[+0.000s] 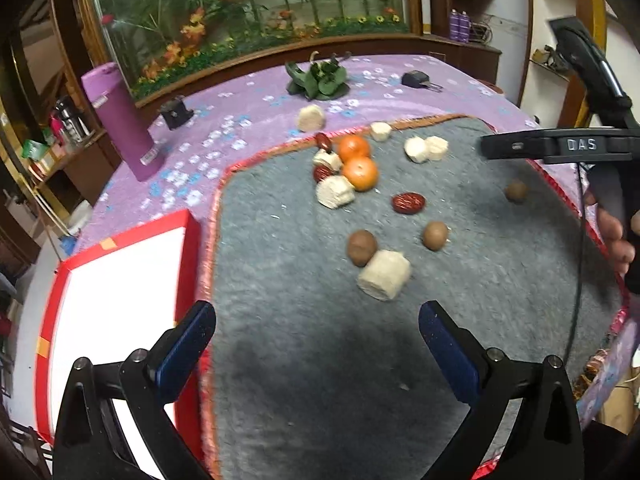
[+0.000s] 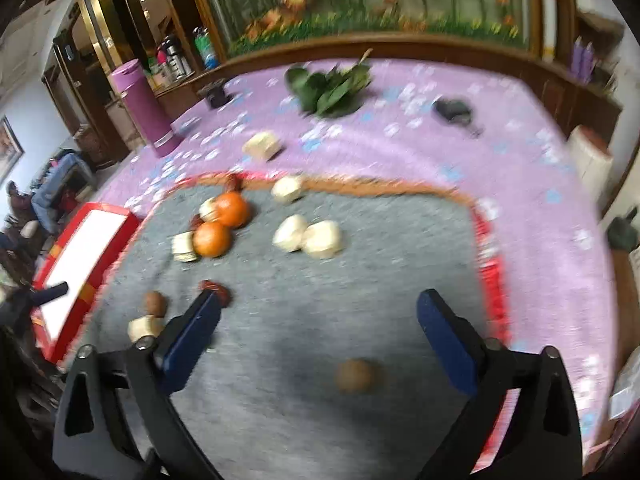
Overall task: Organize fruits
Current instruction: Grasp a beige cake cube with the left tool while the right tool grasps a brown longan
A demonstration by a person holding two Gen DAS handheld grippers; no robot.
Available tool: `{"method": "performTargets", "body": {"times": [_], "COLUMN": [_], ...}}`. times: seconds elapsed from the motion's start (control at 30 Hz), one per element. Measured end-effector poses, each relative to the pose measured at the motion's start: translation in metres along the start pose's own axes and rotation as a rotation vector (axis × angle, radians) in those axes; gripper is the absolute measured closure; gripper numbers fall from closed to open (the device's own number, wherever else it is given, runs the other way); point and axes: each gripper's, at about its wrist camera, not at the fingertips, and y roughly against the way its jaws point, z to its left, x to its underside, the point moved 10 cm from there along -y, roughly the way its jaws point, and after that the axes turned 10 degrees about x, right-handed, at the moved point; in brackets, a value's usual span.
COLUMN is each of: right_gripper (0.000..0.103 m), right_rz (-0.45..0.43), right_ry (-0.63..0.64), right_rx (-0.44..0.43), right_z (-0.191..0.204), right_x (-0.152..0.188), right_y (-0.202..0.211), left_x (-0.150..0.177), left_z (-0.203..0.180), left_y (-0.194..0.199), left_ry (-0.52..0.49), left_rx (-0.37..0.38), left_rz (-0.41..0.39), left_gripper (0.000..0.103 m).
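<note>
Fruit lies scattered on a grey mat (image 1: 304, 360): two oranges (image 1: 360, 173), red dates (image 1: 408, 203), round brown fruits (image 1: 362, 247) and several pale cut chunks (image 1: 385, 275). My left gripper (image 1: 316, 344) is open over the mat's near part, with the nearest chunk just beyond its fingertips. My right gripper (image 2: 318, 334) is open too, and one brown fruit (image 2: 354, 376) lies on the mat between its fingers. The right gripper's body (image 1: 560, 148) and a hand show at the right in the left wrist view.
A red box with a white inside (image 1: 116, 300) sits left of the mat. On the purple flowered cloth (image 1: 224, 136) stand a purple bottle (image 1: 124, 120), a bunch of green leaves (image 1: 320, 80), two small dark objects (image 1: 416, 79) and one stray pale chunk (image 1: 311, 117).
</note>
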Motion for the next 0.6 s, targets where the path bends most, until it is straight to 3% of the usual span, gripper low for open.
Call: {"method": "performTargets", "body": {"times": [0.1, 0.17, 0.23, 0.3, 0.43, 0.5, 0.6], "right_gripper": [0.009, 0.019, 0.029, 0.034, 0.034, 0.034, 0.034], "right_rz": [0.009, 0.01, 0.033, 0.041, -0.011, -0.019, -0.015], "right_ry": [0.049, 0.092, 0.092, 0.091, 0.085, 0.075, 0.03], "right_rx": [-0.054, -0.057, -0.089, -0.065, 0.0, 0.039, 0.058], "right_z": [0.032, 0.048, 0.058, 0.052, 0.02, 0.0, -0.022], "right_x": [0.014, 0.026, 0.036, 0.042, 0.05, 0.053, 0.054], "right_y": [-0.001, -0.004, -0.008, -0.007, 0.015, 0.023, 0.025], "left_x": [0.001, 0.001, 0.002, 0.003, 0.002, 0.002, 0.002], "left_z": [-0.003, -0.006, -0.011, -0.017, -0.03, -0.034, -0.038], "left_y": [-0.01, -0.019, -0.031, -0.039, -0.043, -0.049, -0.05], "left_ry": [-0.007, 0.023, 0.05, 0.044, 0.011, 0.005, -0.006], "left_rx": [0.015, 0.067, 0.119, 0.127, 0.164, 0.19, 0.211], "left_rz": [0.019, 0.036, 0.063, 0.079, 0.077, 0.093, 0.09], "left_gripper": [0.017, 0.032, 0.039, 0.045, 0.045, 0.056, 0.062]}}
